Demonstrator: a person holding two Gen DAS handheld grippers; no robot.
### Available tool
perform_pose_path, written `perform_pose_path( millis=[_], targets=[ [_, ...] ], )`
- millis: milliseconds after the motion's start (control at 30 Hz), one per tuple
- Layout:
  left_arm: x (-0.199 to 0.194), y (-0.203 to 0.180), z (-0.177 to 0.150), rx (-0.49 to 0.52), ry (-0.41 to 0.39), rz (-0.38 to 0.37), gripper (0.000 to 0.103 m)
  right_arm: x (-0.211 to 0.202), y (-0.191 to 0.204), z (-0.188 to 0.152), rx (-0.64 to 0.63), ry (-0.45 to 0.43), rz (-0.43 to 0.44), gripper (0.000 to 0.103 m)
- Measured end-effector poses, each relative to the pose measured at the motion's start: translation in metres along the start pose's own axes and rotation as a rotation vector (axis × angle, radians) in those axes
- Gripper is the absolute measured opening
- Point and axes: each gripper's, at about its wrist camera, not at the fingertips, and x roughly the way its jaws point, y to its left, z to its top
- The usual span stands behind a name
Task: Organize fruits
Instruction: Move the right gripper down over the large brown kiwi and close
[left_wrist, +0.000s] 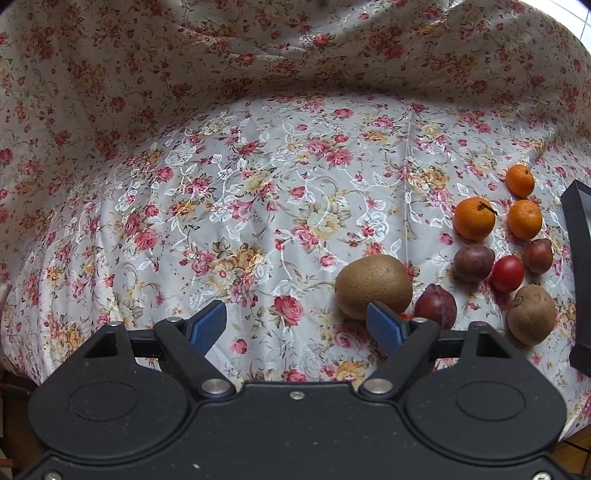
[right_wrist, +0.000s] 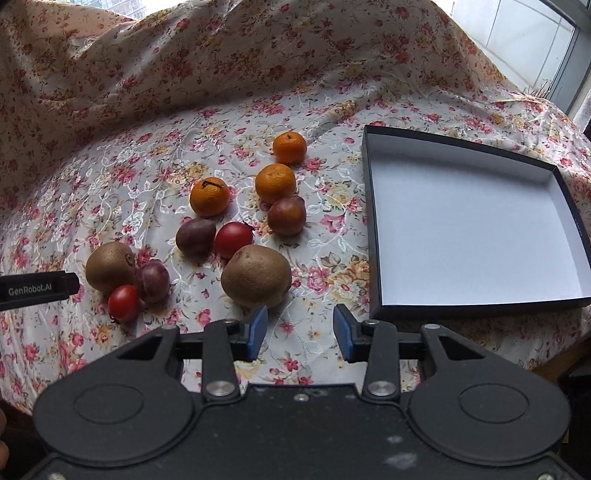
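Observation:
Several fruits lie loose on the floral cloth: three mandarins (right_wrist: 209, 196), three dark plums (right_wrist: 195, 236), two red tomatoes (right_wrist: 233, 240) and two brown kiwis. My right gripper (right_wrist: 301, 332) stands open just in front of the nearer kiwi (right_wrist: 256, 277), with nothing between its pads. My left gripper (left_wrist: 295, 326) is wide open over bare cloth. Its right fingertip sits in front of the other kiwi (left_wrist: 373, 286), not touching it. A plum (left_wrist: 436, 304) lies just right of that kiwi. An empty black box (right_wrist: 472, 229) with a white inside rests to the right of the fruits.
The floral cloth (left_wrist: 258, 206) covers the table and rises in folds at the back. A finger of the left gripper (right_wrist: 55, 286) reaches in at the left edge of the right wrist view. The box's wall (left_wrist: 580, 258) shows at the right edge. A window (right_wrist: 517, 33) is at far right.

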Motion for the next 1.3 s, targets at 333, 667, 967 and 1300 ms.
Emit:
perform_pose_path(
  millis=[333,667,967,1300],
  targets=[
    [0.020,-0.015,0.016,0.024,-0.013,-0.002,0.085,0.025,0.010,0.049,0.008,0.041,0.081,0.041],
    [0.022,0.002,0.023,-0.088,-0.007,-0.137,0.084,0.056,-0.009,0.052,0.118,0.111,0.113,0.042],
    [0.018,0.009,0.023,-0.133,-0.044,-0.146,0.084,0.060,-0.007,0.053,0.142,0.141,0.150,0.042],
    [0.017,0.001,0.021,-0.073,-0.048,-0.151,0.084,0.070,0.004,0.055,0.151,0.156,0.125,0.051]
  ],
)
